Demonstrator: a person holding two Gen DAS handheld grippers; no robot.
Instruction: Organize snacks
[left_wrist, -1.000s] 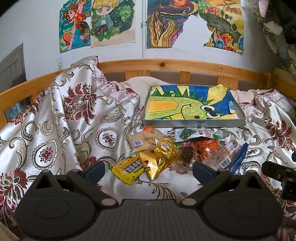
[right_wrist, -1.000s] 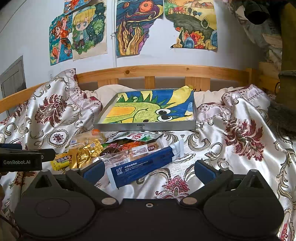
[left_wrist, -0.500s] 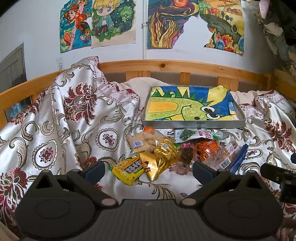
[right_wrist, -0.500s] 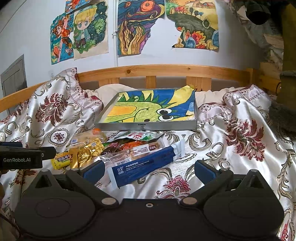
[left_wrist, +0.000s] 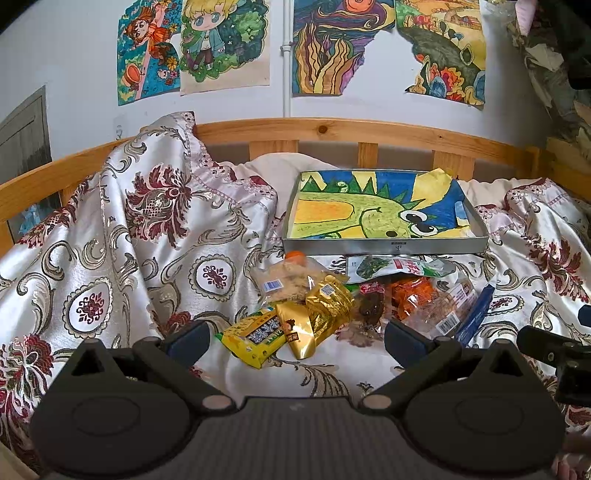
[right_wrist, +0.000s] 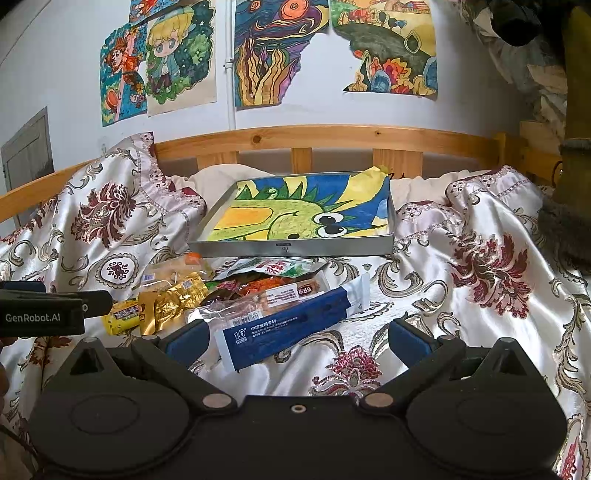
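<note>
Starting point: nothing is picked up yet; the snack pile lies on the patterned satin bedspread (left_wrist: 122, 266) just in front of the shallow grey metal tray lined with a green dinosaur drawing (left_wrist: 384, 245), which holds no snacks.
Left of pile: yellow printed snack packet (left_wrist: 255, 338) at the pile's near-left edge, furthest from the tray, lying loose and flat; I judge it the easiest first pick.
Middle of pile: gold foil pouches (left_wrist: 321, 310) overlap it, so a grab should come low along the bedspread and pinch one edge only.
Right of pile: long blue-and-white wrapped bar (right_wrist: 291, 325) lies slantwise, near end away from the tray.
Best approach: take outer packets first, lift clear of the tray's front wall, then lay them flat inside.
Left gripper (left_wrist: 295, 341): fingers spread wide, empty, level, aimed at the tray, held short of the yellow packet.
Right gripper (right_wrist: 295, 341): fingers equally wide apart, empty, level, with the bar's near end between them but not pinched.
</note>
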